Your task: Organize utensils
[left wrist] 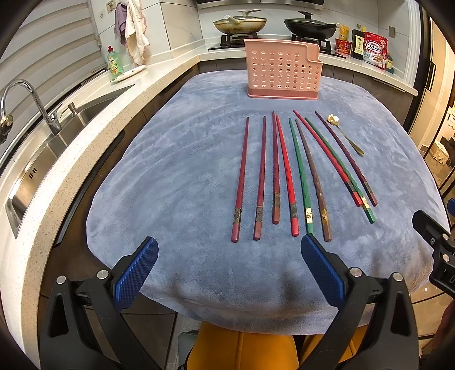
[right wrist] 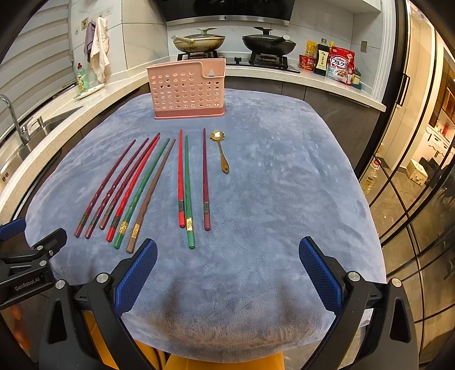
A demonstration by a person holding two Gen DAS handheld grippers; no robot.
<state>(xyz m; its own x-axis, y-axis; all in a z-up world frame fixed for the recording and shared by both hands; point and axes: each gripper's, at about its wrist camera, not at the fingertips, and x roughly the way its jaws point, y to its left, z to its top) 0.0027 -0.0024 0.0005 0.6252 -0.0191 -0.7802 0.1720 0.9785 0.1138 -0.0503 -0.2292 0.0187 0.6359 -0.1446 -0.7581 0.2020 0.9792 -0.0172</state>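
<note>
Several chopsticks (left wrist: pixel 284 173), red, green, brown and purple, lie side by side on a blue-grey cloth (left wrist: pixel 176 176); they also show in the right wrist view (right wrist: pixel 148 187). A small gold spoon (left wrist: pixel 345 136) lies at their right, also seen in the right wrist view (right wrist: pixel 221 152). A pink perforated utensil holder (left wrist: pixel 283 69) stands upright at the far side, and in the right wrist view (right wrist: pixel 187 89). My left gripper (left wrist: pixel 229 249) is open and empty, near the chopsticks' thick ends. My right gripper (right wrist: pixel 227 250) is open and empty, right of them.
A steel sink (left wrist: pixel 57 136) with a tap is in the counter at the left, with a green soap bottle (left wrist: pixel 115 61). Two pans (left wrist: pixel 240 24) sit on the stove behind the holder. Food packets (left wrist: pixel 375 49) stand at the back right. Glass doors (right wrist: pixel 412 199) are at the right.
</note>
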